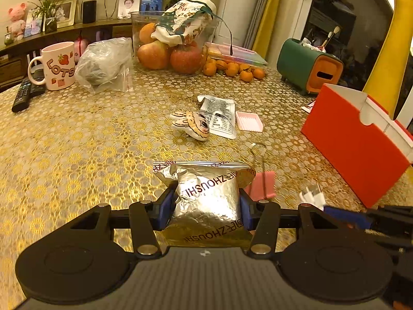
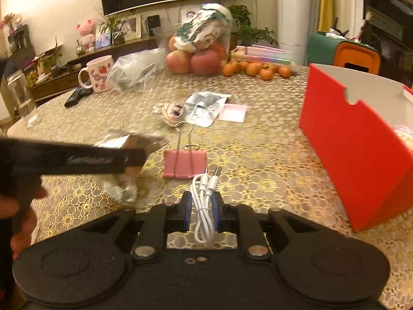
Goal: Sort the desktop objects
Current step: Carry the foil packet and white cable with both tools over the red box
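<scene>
We've got left fingers (image 1: 206, 201) clamping foil packet (image 1: 206, 193), right fingers (image 2: 202, 211) pinching white cable (image 2: 205, 206); clip (image 2: 184, 164), plush (image 1: 192, 126) still unsorted beside red box (image 1: 356, 149)

The silver foil packet (image 1: 209, 196) reads "ZHOUSHI" in red print, repeated along its lower edge. The pink mug (image 1: 58, 66) reads "LOTS".

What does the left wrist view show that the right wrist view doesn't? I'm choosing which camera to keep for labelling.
Only the left wrist view: the left gripper shut on a crinkled silver foil packet, seen clearly.

Only the right wrist view: the right gripper shut on a coiled white USB cable, and a clear drinking glass.

Both: the open red cardboard box, pink binder clip and pink strawberry mug.
</scene>
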